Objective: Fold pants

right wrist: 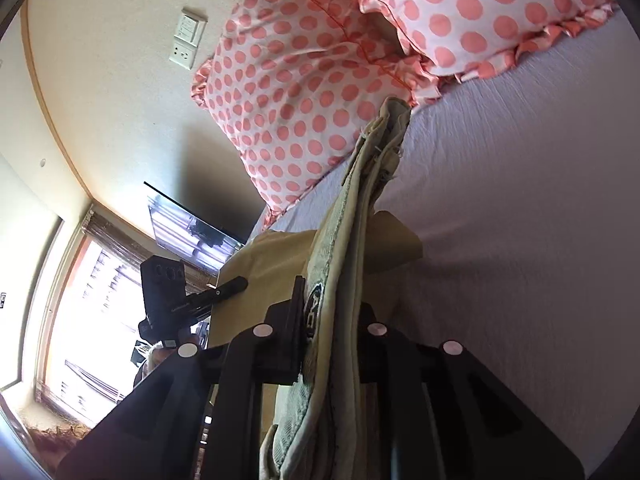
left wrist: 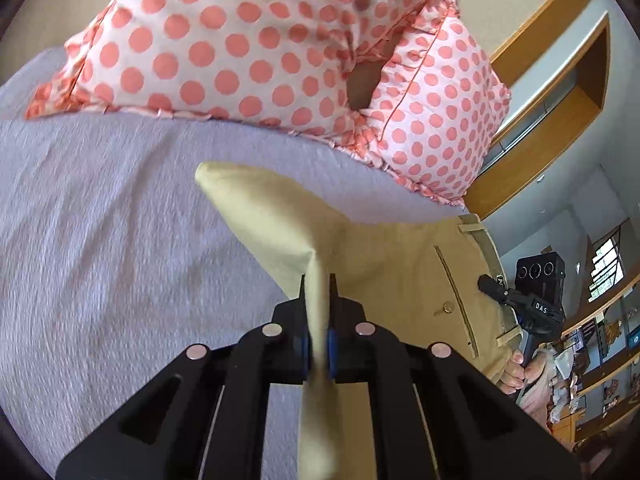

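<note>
The jaws of the left gripper (left wrist: 319, 292) are clamped on a bunched fold of the tan cotton pants (left wrist: 380, 264); the jaws of the right gripper (right wrist: 332, 312) pinch the thick, layered waistband edge. The pants hang between the two grippers, lifted above the lavender textured bedspread (left wrist: 100, 220), their long axis running from one gripper across to the other. Neither gripper looks clearly nearer the bedspread. Below and beyond the pants the bedspread lies open, good room for laying them down. Farther beyond the pants, two pink polka-dot ruffled pillows (left wrist: 240, 40) bound that room; the bed's side edge sits beside the waistband.
</note>
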`<move>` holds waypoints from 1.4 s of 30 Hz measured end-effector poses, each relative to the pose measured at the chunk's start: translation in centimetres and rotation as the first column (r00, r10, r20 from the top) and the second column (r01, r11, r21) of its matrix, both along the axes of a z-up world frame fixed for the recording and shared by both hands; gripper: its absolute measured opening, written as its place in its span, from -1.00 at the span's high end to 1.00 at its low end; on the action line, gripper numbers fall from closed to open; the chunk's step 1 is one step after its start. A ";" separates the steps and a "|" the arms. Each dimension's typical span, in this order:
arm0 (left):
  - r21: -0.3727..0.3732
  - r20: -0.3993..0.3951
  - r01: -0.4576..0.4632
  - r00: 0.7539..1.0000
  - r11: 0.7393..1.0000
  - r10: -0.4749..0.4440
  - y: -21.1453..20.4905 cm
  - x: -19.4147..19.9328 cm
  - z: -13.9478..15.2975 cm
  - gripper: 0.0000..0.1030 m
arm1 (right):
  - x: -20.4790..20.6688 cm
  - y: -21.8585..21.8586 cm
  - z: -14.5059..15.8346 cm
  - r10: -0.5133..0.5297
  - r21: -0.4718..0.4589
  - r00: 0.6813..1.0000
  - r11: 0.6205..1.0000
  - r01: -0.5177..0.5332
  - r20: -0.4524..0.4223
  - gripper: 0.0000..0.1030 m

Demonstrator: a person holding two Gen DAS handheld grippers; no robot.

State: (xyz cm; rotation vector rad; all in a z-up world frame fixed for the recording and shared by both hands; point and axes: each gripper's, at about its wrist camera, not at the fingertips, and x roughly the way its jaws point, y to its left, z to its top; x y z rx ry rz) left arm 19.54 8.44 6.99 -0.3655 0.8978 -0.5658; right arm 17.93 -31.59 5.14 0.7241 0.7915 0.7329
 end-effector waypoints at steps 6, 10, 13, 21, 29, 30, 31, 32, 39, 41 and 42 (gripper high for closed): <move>0.061 0.094 -0.098 0.991 0.993 0.092 -2.0 7.0 1.9 0.88 | 6.0 -1.8 1.5 -0.132 -0.022 0.990 0.991 0.133 0.042 0.73; 0.241 0.067 -0.186 0.982 0.953 0.175 -3.7 11.6 -1.3 0.77 | 9.1 -1.8 -1.1 -0.226 -0.187 0.971 0.960 0.208 -0.075 0.55; 0.261 0.079 -0.227 0.974 0.938 0.214 -2.7 10.7 -1.9 0.54 | 7.5 -2.9 -1.2 -0.310 -0.280 0.949 0.918 0.282 -0.059 0.28; 0.122 0.186 -0.145 0.975 0.982 0.121 -2.6 2.4 1.9 -0.48 | 1.7 -0.2 2.1 -0.194 -0.225 0.972 0.949 0.220 0.131 -0.22; 0.338 0.050 -0.123 0.992 0.933 0.112 -7.8 1.8 -2.8 -0.53 | 0.5 3.0 0.0 -0.246 -0.440 0.969 0.872 0.215 -0.014 -0.79; 0.350 0.074 -0.135 0.990 0.927 0.116 -8.0 0.5 -2.4 -0.63 | -1.0 3.6 0.6 -0.253 -0.469 0.967 0.851 0.235 0.025 -0.89; 0.360 0.098 -0.148 0.988 0.921 0.120 -7.9 -0.9 -2.0 -0.72 | -2.6 4.2 0.9 -0.259 -0.495 0.964 0.831 0.254 0.059 -0.97; 0.378 0.118 -0.167 0.984 0.910 0.132 -7.8 -2.4 -1.8 -0.91 | -4.1 4.9 0.9 -0.254 -0.521 0.963 0.813 0.261 0.087 -0.97; 0.498 0.095 -0.255 0.966 0.829 0.239 -6.9 -10.0 -4.3 -0.96 | -9.0 9.7 -2.2 -0.243 -0.706 0.958 0.652 0.278 0.153 -0.97; 0.492 0.071 -0.264 0.962 0.829 0.264 -6.5 -10.6 -5.1 -0.96 | -8.8 10.2 -3.1 -0.258 -0.733 0.956 0.621 0.276 0.141 -0.97; 0.497 0.091 -0.281 0.958 0.821 0.273 -6.5 -11.0 -5.2 -0.96 | -8.6 10.3 -3.5 -0.263 -0.741 0.956 0.615 0.269 0.130 -0.97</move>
